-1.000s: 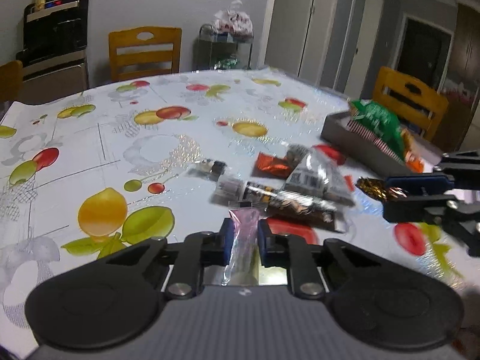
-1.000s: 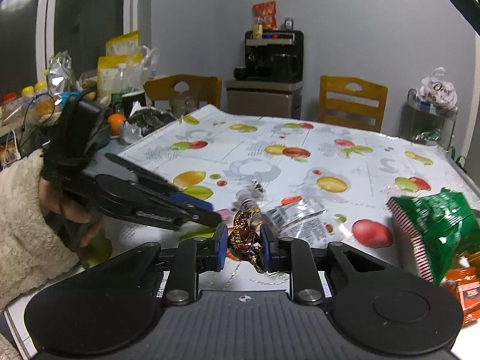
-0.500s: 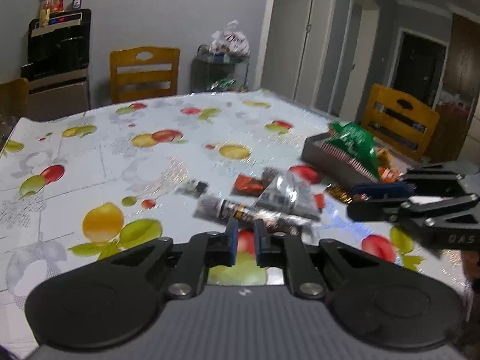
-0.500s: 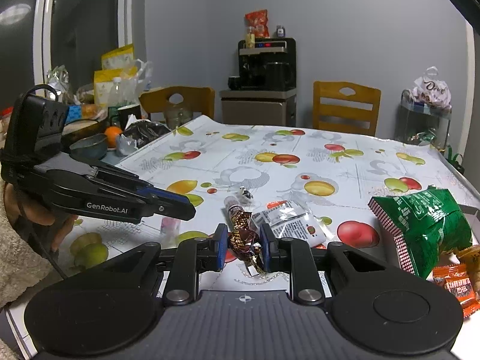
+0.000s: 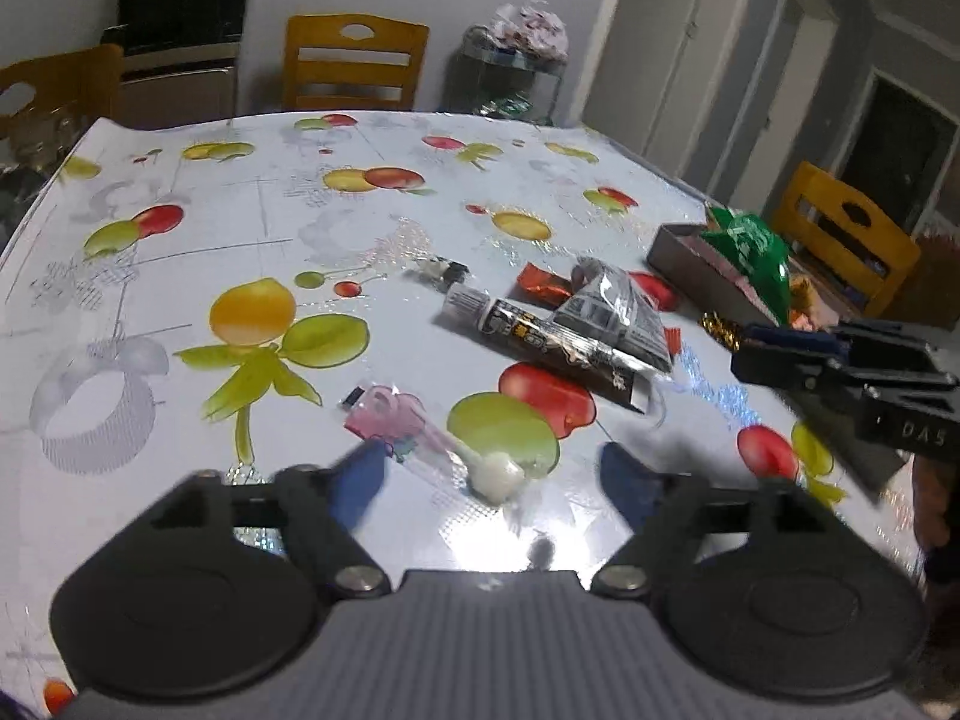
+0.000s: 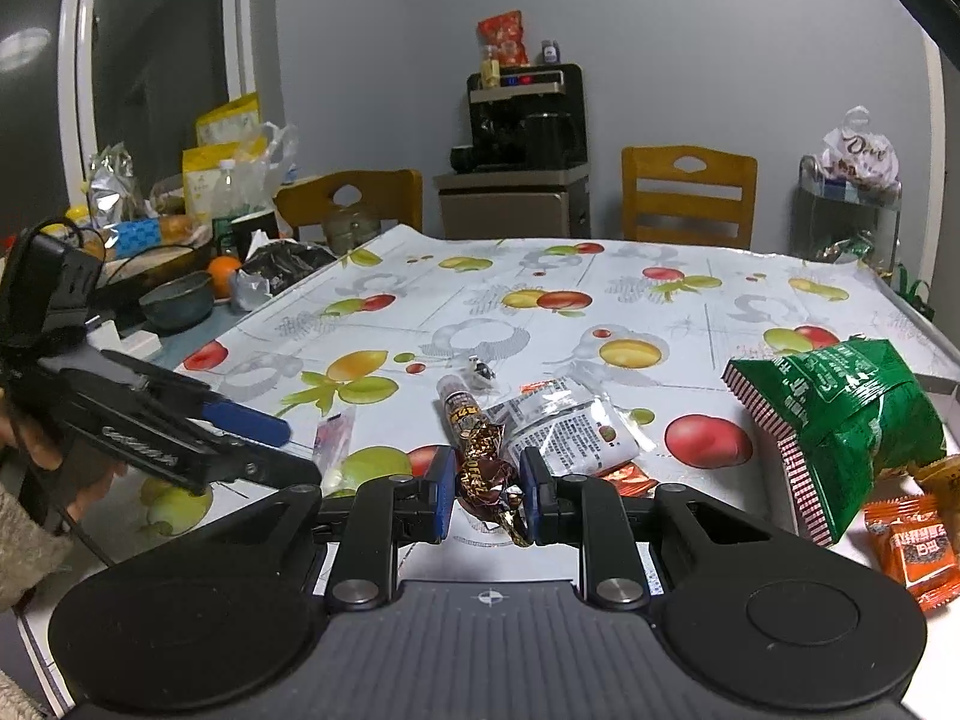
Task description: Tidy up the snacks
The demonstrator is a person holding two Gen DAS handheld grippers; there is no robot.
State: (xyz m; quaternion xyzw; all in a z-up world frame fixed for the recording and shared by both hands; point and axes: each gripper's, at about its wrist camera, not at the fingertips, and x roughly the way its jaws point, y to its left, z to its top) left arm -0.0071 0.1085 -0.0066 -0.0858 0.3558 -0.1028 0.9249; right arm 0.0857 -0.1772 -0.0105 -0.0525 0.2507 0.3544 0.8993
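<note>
Now the left gripper point(image 5: 489, 483) is opening, pink candy point(image 5: 420, 438) lying loose between its fingers on the table point(image 5: 180, 276).

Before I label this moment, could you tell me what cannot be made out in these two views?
- Left gripper fingertips: motion-blurred while opening, left wrist view.
- Box contents: hidden by the green bag, left wrist view.
- Orange packets: cut off by the right edge, right wrist view.
- Print on the clear packet: too small.

Both wrist views low, near, share table point(image 5: 180, 312) snacks.
</note>
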